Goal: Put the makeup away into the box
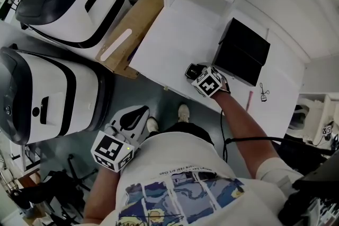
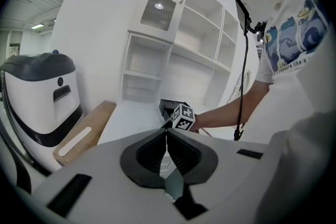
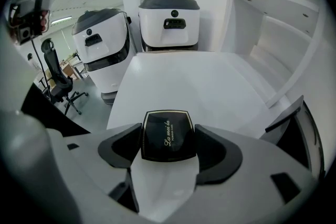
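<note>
Head cam down, L cam faces right gripper point(image 1: 193, 72), desk point(image 1: 175, 34) shared

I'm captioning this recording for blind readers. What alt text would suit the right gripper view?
The right gripper holds a black compact with gold lettering between its jaws, over a white table. Behind the table stand two white-and-black machines. White shelves rise at right, and the edge of a black box shows at lower right.

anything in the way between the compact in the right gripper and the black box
Nothing visible is in the way. The right gripper holds the compact just beside the black box, and only a short strip of bare white desk lies between them.
</note>
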Available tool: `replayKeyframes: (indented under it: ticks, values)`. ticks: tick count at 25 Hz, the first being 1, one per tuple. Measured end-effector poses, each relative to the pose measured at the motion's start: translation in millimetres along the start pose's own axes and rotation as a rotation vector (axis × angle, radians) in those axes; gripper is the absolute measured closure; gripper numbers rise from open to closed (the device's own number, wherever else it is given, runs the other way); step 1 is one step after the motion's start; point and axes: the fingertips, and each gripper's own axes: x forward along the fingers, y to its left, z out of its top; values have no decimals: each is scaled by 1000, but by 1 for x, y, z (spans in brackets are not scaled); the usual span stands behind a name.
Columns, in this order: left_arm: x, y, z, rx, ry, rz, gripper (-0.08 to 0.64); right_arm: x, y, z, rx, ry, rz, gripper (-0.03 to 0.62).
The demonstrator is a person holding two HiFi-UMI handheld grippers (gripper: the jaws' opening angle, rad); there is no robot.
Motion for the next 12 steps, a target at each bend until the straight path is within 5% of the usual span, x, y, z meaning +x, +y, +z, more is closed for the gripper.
replayKeyframes:
  ticks: [12]
  values:
    - [2,-4,-1,-4,3,-2,543,4,7,-11,-90,116,56,263]
